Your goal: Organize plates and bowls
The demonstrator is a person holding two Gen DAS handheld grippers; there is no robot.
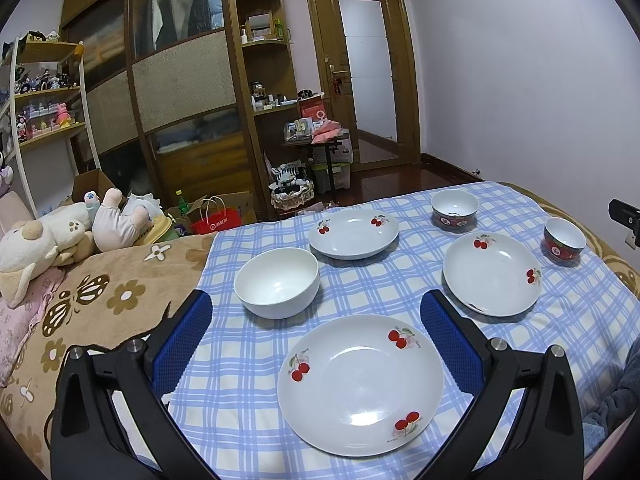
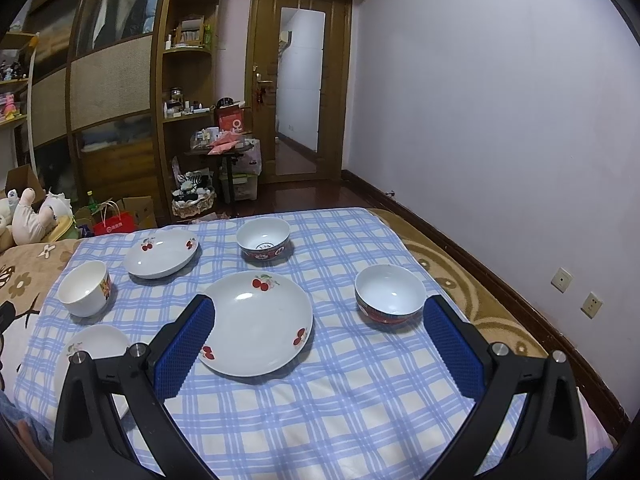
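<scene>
Jaws of both grippers gape wide, holding nothing. Left gripper (image 1: 316, 312) hovers directly over the nearest cherry plate (image 1: 360, 384) on the checked cloth (image 1: 248, 420); right gripper (image 2: 318, 320) has another cherry plate (image 2: 256, 322) toward its left finger, red-rimmed bowl (image 2: 390, 294) toward its right.

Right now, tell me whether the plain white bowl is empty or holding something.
Empty. The white bowl sits upright on the checked cloth, its bare white inside visible in the left wrist view.
</scene>
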